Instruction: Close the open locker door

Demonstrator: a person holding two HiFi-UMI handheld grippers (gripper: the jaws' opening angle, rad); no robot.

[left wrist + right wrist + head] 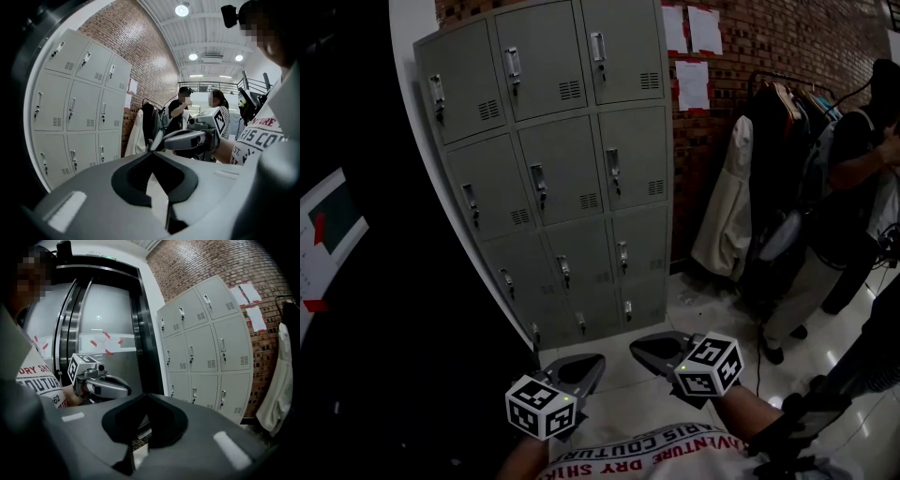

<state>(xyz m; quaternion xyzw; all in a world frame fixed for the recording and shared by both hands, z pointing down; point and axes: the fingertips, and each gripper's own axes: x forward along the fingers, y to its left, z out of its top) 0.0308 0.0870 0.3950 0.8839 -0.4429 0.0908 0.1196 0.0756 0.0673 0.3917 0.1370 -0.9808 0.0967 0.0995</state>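
Left tongs (596, 361) and right tongs (636, 345) are both held low, close to the operator's body. Each pair is drawn together at the tips with nothing between them.

Locker (553, 169) stands ahead of both tongs and well apart from them, up and slightly to the left tongs' side. Every door facing the tongs looks flush with its neighbours. No door that I can make out stands open. Both gripper views agree.

Risks, as judged from here:
- Target unclear. With no door visibly ajar, a push could land on a door that is already shut and do nothing. Check the lowest row nearest the tongs, where the light is poor.
- Contact. Pinched tips give a narrow pushing point. They could skid off the painted sheet metal or catch a latch (539, 185), scratching it.
- Slam. A hard shove on a light metal door may make it bounce back open.
- Surroundings. Hanging coats (727, 206) and a bystander (853, 178) are off the right tongs' side, so a wide swing that way could hit them.
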